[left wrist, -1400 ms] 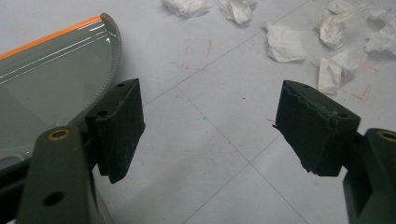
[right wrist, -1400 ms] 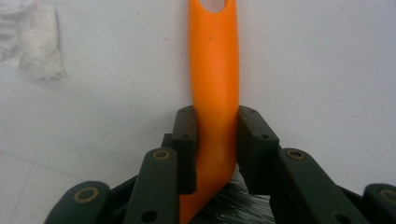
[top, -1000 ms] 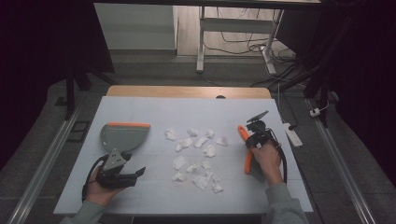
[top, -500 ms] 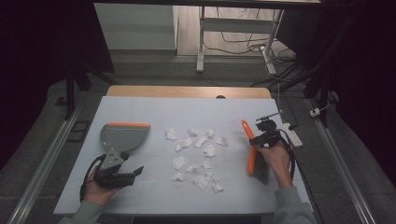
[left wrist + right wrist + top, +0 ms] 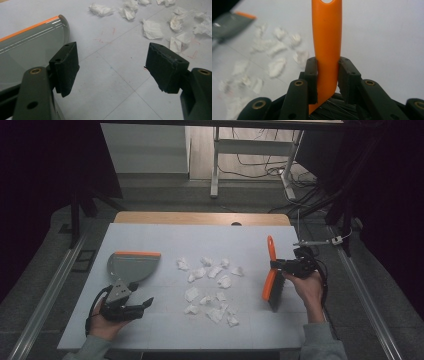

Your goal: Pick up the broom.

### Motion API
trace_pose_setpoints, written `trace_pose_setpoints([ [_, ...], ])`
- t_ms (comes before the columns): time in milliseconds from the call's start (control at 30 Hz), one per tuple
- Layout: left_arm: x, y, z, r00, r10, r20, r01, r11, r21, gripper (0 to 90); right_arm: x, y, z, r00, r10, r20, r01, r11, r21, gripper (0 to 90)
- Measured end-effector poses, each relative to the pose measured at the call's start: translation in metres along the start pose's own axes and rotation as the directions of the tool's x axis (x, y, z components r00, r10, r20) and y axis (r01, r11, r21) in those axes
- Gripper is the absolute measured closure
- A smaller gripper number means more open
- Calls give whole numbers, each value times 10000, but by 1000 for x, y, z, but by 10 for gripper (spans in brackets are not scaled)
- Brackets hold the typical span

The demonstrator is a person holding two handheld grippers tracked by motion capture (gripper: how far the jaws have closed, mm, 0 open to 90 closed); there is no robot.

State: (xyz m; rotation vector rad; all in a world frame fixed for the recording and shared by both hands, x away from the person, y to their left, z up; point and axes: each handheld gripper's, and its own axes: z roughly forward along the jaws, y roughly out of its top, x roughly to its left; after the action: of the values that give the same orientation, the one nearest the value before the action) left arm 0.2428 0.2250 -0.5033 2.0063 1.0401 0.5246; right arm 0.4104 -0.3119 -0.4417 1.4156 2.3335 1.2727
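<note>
The right tongs (image 5: 289, 266) are clamped on the orange plastic handle of a small hand brush with dark bristles (image 5: 270, 279), and that is the change that matters: a second ago the brush lay low by the right edge of the white worktop (image 5: 165, 237), while now it has been lifted and swung so that its handle points toward the far edge and its bristle head hangs nearer the person, just right of the scattered crumpled white paper scraps (image 5: 210, 285). In the right gripper view the two black pads press on either side of the handle (image 5: 327, 50), with bristles showing below them, so the grip looks firm. My reading is that the pick-up is done and the sweeping has not begun, since the scraps lie in the same loose cluster at the middle of the worktop as in the earlier pictures. The grey plastic dustpan with an orange lip (image 5: 131, 266) sits flat at the left, where it was before, well apart from the scraps. The left tongs (image 5: 131, 306) rest on the worktop just in front of the dustpan, their jaws standing apart with nothing between them; the left gripper view shows the dustpan's rim (image 5: 30, 37) beside one pad. Compared with a second ago, that hand has hardly shifted.
</note>
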Motion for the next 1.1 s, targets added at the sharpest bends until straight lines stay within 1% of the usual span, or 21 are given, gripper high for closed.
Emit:
trace_pose_setpoints([
  [67,0,0,0,10000,-3,-11,3,10000,-11,278,-2,0,-5,9995,-81,-317,64,9985,-546,709],
  [133,-1,0,0,10000,16,-17,-16,10000,-1,278,-2,0,-10,9987,-143,-481,90,9942,-1076,710],
  [167,-1,0,1,10000,21,-17,-21,10000,-4,278,-2,0,-12,9983,-156,-568,85,9924,-1227,710],
  [267,-1,1,1,10000,35,-20,-35,10000,-25,278,0,1,-16,9981,-332,-527,241,9862,-1638,710],
  [467,-3,2,1,10000,67,-14,-67,10000,-49,278,3,2,-22,9962,-458,-738,278,9729,-2295,710],
  [533,-4,3,2,10000,79,4,-79,9999,-75,278,5,3,-24,9961,-549,-688,360,9673,-2509,710],
  [600,-5,5,4,9999,118,38,-118,9999,-91,278,6,4,-26,9947,-559,-865,310,9633,-2667,710],
  [633,-5,6,5,9999,85,143,-83,9999,-127,278,8,4,-26,9943,-589,-887,321,9601,-2778,710],
  [700,-7,12,8,9993,15,371,-6,9997,-241,278,11,5,-27,9936,-608,-952,310,9574,-2872,710],
  [767,-11,21,13,9987,106,491,-88,9993,-354,277,16,7,-27,9921,-718,-1024,385,9544,-2959,710],
  [833,-18,31,19,9974,293,659,-263,9986,-464,278,21,8,-25,9899,-687,-1237,280,9520,-3047,709],
  [900,-26,41,25,9952,588,784,-548,9971,-530,277,27,9,-22,9879,-655,-1404,195,9518,-3062,709],
  [933,-31,46,28,9939,700,857,-652,9962,-575,277,31,9,-21,9863,-720,-1484,232,9514,-3072,709],
  [1000,-39,54,34,9908,903,1007,-843,9945,-618,277,38,10,-17,9862,-732,-1484,232,9492,-3139,709],
  [1033,-39,54,34,9908,903,1007,-843,9945,-618,277,38,10,-17,9862,-732,-1484,232,9492,-3139,709],
  [1067,-46,62,41,9875,1047,1181,-973,9930,-668,277,46,10,-14,9876,-670,-1419,160,9427,-3333,709],
  [1100,-49,66,44,9857,1094,1281,-1012,9925,-687,277,49,11,-13,9876,-643,-1433,128,9422,-3347,709],
])
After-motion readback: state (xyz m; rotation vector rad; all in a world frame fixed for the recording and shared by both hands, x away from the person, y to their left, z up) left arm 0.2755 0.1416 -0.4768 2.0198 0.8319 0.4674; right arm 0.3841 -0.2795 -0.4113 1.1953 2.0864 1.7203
